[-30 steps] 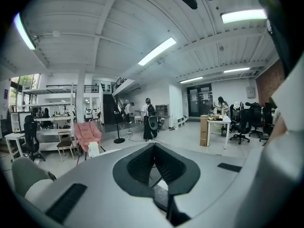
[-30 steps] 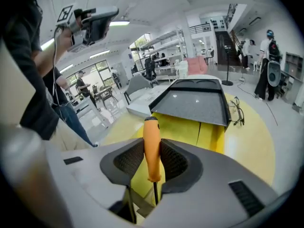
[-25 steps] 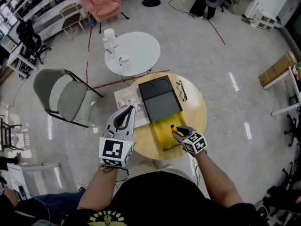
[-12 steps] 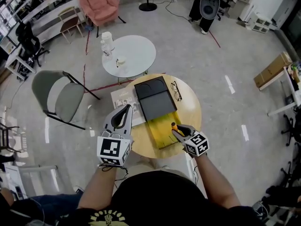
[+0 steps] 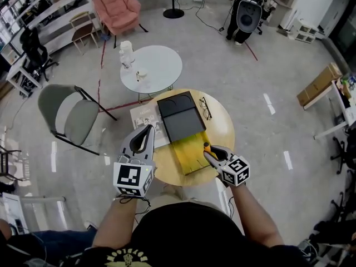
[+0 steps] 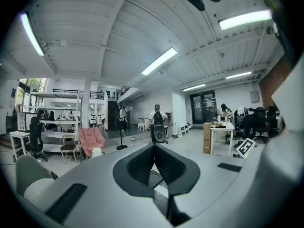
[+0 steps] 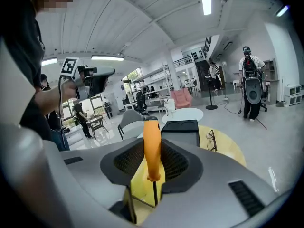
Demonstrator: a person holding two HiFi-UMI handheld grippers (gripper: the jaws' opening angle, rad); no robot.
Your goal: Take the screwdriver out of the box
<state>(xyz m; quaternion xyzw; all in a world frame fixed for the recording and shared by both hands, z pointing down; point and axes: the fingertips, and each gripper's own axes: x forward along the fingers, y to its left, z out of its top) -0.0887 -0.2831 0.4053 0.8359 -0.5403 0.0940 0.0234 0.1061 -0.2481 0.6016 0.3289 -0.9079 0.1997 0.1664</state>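
Two hand-held grippers sit over the near edge of a round wooden table point(image 5: 227, 128). Right gripper point(image 5: 213, 153): jaws clamped on the orange handle of the screwdriver point(image 7: 151, 144), which stands upright, handle uppermost, metal shaft pointing down. The screwdriver is over the near right corner of the box point(image 5: 179, 118), above its yellow inner tray; whether the tip touches the tray cannot be told. The box's black lid lies open on the far side. Left gripper point(image 6: 153, 147): jaws together, nothing between them, held near and left of the box. Glasses point(image 5: 204, 107) lie right of the lid.
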